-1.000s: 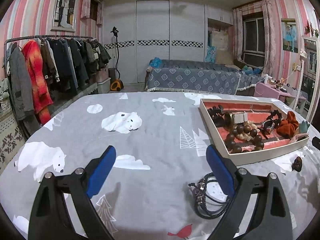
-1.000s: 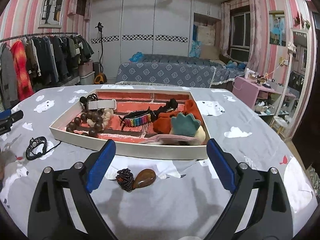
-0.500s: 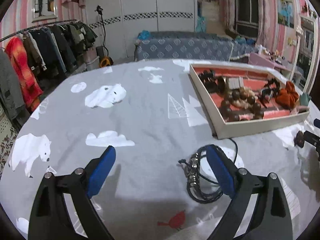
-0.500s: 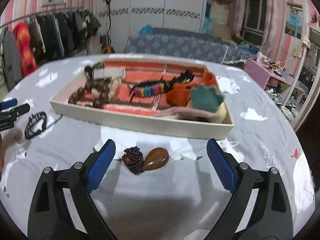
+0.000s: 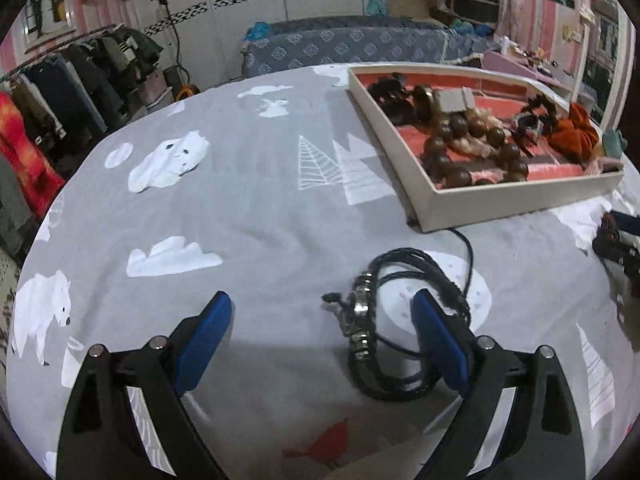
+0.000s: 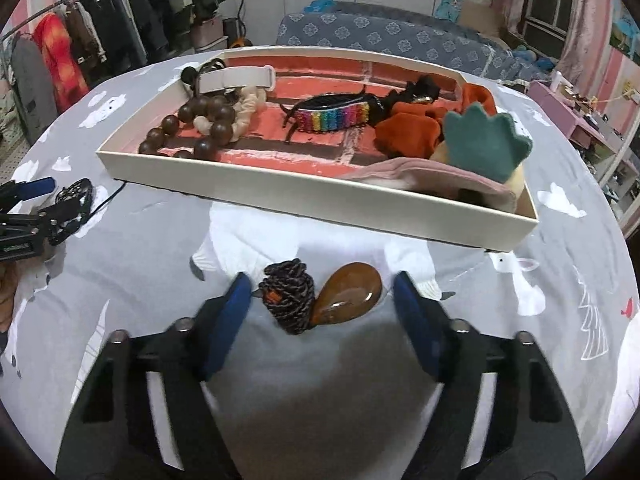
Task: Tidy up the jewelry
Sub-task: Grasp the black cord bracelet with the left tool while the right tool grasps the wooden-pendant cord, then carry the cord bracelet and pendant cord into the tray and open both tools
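The right claw (image 6: pixel 322 300) is closing around a brown teardrop pendant (image 6: pixel 347 293) and its coiled dark cord (image 6: pixel 289 294), which lie between the blue pads but are not yet pressed — both rest on the grey printed tabletop (image 6: pixel 140 264) just in front of the white tray (image 6: pixel 320 196) of beads, scrunchies and a rainbow band. The left claw (image 5: pixel 322 316) stands wide apart over a black corded bracelet (image 5: pixel 394 328) — its right pad overlaps the loop, and the bracelet lies on the cloth near the tray's corner.
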The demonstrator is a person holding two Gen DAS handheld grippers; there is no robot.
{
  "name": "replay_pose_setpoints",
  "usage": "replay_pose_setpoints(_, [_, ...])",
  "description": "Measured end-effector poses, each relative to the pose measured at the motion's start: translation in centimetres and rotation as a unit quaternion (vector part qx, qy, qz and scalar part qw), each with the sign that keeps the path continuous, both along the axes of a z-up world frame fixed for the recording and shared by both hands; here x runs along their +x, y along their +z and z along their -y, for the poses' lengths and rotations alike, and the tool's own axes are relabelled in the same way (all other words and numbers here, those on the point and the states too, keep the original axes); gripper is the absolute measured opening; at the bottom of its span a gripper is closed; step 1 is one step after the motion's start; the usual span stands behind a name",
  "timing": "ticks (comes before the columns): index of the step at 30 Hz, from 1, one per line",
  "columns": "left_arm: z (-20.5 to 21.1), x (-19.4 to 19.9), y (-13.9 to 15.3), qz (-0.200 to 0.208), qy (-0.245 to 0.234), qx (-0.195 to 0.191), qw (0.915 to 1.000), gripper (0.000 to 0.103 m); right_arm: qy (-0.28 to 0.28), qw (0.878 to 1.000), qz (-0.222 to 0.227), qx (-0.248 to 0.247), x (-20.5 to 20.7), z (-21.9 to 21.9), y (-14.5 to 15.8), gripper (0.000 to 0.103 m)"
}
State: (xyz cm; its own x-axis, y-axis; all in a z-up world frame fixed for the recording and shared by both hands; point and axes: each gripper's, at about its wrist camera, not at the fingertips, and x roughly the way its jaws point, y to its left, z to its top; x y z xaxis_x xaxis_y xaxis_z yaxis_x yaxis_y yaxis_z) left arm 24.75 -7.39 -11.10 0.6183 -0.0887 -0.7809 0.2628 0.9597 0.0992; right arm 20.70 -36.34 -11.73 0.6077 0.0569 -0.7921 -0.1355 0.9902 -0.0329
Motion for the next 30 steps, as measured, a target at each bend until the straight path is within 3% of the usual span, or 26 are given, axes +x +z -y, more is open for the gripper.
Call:
replay_pose_setpoints(2, [0.5,-0.1,-0.1,0.0,-0.015,0.003,0.9999,0.083,0.008,1.0,0.005,-0.007,-0.2,-0.5,0.1,0.052])
replay_pose_setpoints(4, [0.7,-0.4,0.0,-0.008,-0.032,-0.022,0.9992,0.06,0.019,1.0,0.009,-0.013,-0.3,-1.0,0.2,0.047])
replay_pose_setpoints(6, [1.0,-0.7,0.0,-0.008,-0.038,-0.029,0.9988,0.049,0.022,1.0,0.01,-0.016,-0.3,-1.2,0.2,0.045])
replay_pose_setpoints(8, [1.5,-0.9,0.1,-0.005,-0.045,-0.029,0.9985,0.038,0.028,1.0,0.011,-0.009,-0.4,-1.1,0.3,0.023])
replay_pose_setpoints(10, [1.6,-1.1,0.2,-0.001,-0.043,-0.03,0.9986,0.019,0.025,1.0,0.016,-0.01,-0.5,-1.1,0.4,0.022])
replay_pose_setpoints(11, [1.6,-1.1,0.2,-0.001,-0.041,-0.035,0.9986,0.016,0.025,0.999,0.016,-0.011,-0.5,-1.1,0.4,0.022])
replay_pose_setpoints(30, [1.0,-4.5,4.0,0.07,-0.014,-0.059,0.9957,0.015,0.004,0.997,0.073,0.017,-3.7,-0.3,3.1,0.022])
